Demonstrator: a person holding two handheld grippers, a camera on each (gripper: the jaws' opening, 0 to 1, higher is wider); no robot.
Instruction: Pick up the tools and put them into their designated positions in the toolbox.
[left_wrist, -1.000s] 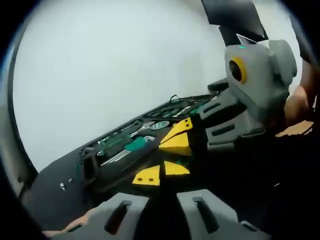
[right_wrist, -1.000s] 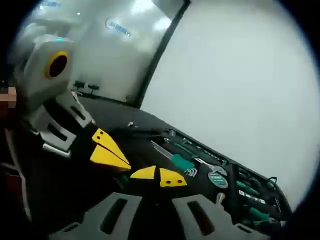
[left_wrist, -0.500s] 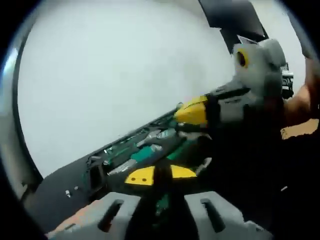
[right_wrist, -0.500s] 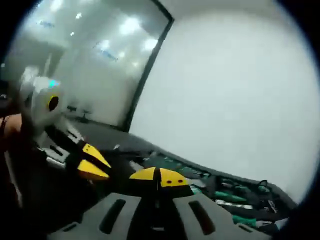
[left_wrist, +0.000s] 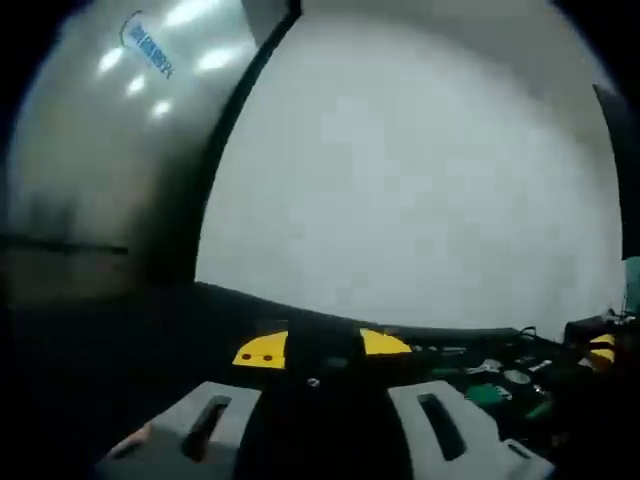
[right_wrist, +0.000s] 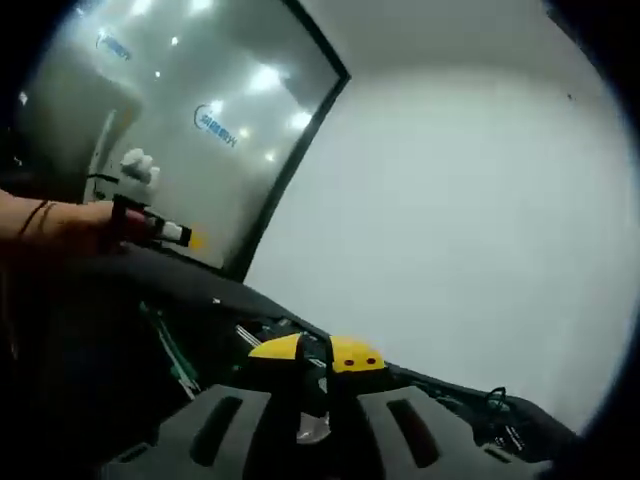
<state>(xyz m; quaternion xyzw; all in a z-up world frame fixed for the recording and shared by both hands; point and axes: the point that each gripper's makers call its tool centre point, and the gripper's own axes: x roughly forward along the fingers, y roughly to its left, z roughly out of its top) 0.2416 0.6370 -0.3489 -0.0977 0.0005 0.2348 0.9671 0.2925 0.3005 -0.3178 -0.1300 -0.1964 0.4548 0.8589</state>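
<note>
Swung away from the toolbox since half a second ago, the left gripper view now has the box low at the right, where it earlier lay ahead. Green-handled tools lie in it. The right gripper's yellow tip, large before, peeks in at the far right. The left gripper holds its tips apart with a dark shape between them; I cannot tell whether it is gripped.

From the right gripper view, the left gripper has drawn back to the far left, smaller than before, held by a hand. The right gripper has its tips pressed nearly together; a silvery bit glints lower between the jaws, and I cannot tell if it is held. The toolbox lies just beyond on the black table, a green tool at its left.
</note>
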